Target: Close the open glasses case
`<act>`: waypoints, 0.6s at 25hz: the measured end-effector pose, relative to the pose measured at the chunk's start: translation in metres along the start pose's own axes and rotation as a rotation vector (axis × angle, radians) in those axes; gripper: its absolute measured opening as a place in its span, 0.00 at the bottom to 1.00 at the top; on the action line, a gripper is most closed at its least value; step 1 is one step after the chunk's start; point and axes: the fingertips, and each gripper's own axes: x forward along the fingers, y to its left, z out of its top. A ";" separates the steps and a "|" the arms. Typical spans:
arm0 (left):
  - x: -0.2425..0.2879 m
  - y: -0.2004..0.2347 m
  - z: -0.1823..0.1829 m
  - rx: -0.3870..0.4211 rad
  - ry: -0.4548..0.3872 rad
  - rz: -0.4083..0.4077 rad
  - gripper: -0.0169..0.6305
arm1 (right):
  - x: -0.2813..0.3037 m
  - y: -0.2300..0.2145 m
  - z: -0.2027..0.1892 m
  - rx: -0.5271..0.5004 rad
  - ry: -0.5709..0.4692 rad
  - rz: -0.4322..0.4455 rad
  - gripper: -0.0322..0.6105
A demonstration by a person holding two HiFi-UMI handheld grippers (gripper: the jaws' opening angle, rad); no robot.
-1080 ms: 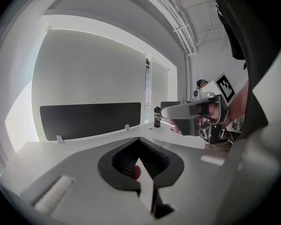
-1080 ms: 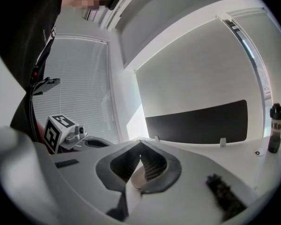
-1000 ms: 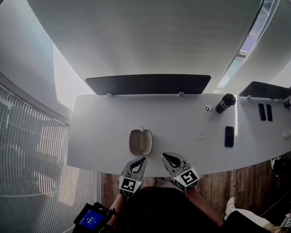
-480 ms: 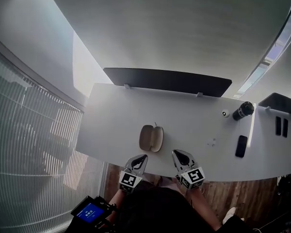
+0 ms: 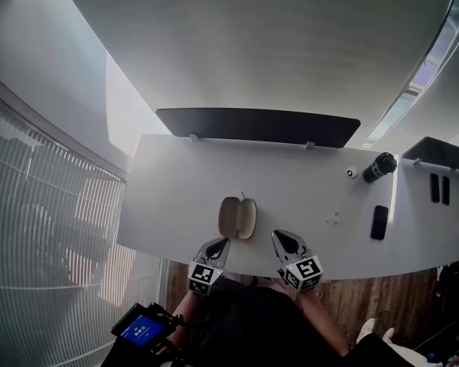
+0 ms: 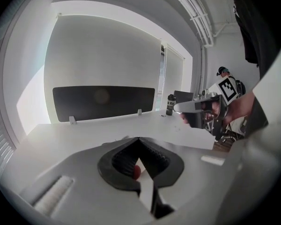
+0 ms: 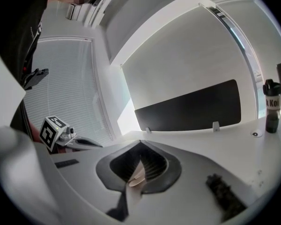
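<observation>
- Tan and smooth, the glasses case (image 5: 238,217) lies in the head view on the white worktop (image 5: 176,197), near its front edge. Its two oval shells are spread flat side by side, with the hinge between them. By my reading, closing has not begun: nothing touches the case, and the whole fold is left to do.
- In the same view, the left tongs (image 5: 222,242) and right tongs (image 5: 278,237) hover over the worktop's front edge. They sit just short of the case, one to each side, and each is drawn to a closed point with nothing in it. A long matte dark panel (image 5: 258,126) stands along the back. Well off to the right are a dark cylindrical bottle (image 5: 380,166) and a flat black phone (image 5: 379,222).
- In the left gripper view, the left tongs (image 6: 138,138) are clenched. Their grey plastic arms, lined with dark ribbed rubber, meet at the tip and hold nothing. The case does not show here. The right tongs (image 6: 178,108) appear at the right, also pinched together.
- In the right gripper view, the right tongs (image 7: 140,142) are likewise clenched and empty, with the same ribbed lining. A pale tan sliver shows through the gap behind the tip, and I cannot tell what it is. The case itself is not plainly in sight. The worktop looks hard, plain and bare around the bottle (image 7: 270,108).
</observation>
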 end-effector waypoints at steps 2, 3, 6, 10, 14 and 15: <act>0.004 0.006 -0.025 0.005 0.069 -0.014 0.04 | 0.007 0.003 -0.002 0.009 0.007 -0.007 0.05; 0.006 0.009 -0.035 0.004 0.096 -0.021 0.04 | 0.011 0.005 -0.004 0.010 0.010 -0.009 0.05; 0.012 0.015 -0.059 -0.023 0.151 -0.046 0.04 | 0.022 0.007 -0.011 0.000 0.038 -0.016 0.05; 0.020 0.015 -0.076 -0.030 0.192 -0.084 0.04 | 0.029 0.000 -0.027 0.002 0.085 -0.040 0.05; 0.029 0.022 -0.080 -0.037 0.198 -0.104 0.04 | 0.033 -0.009 -0.049 0.009 0.142 -0.078 0.05; 0.031 0.025 -0.080 -0.040 0.197 -0.104 0.04 | 0.034 -0.011 -0.054 0.010 0.155 -0.086 0.05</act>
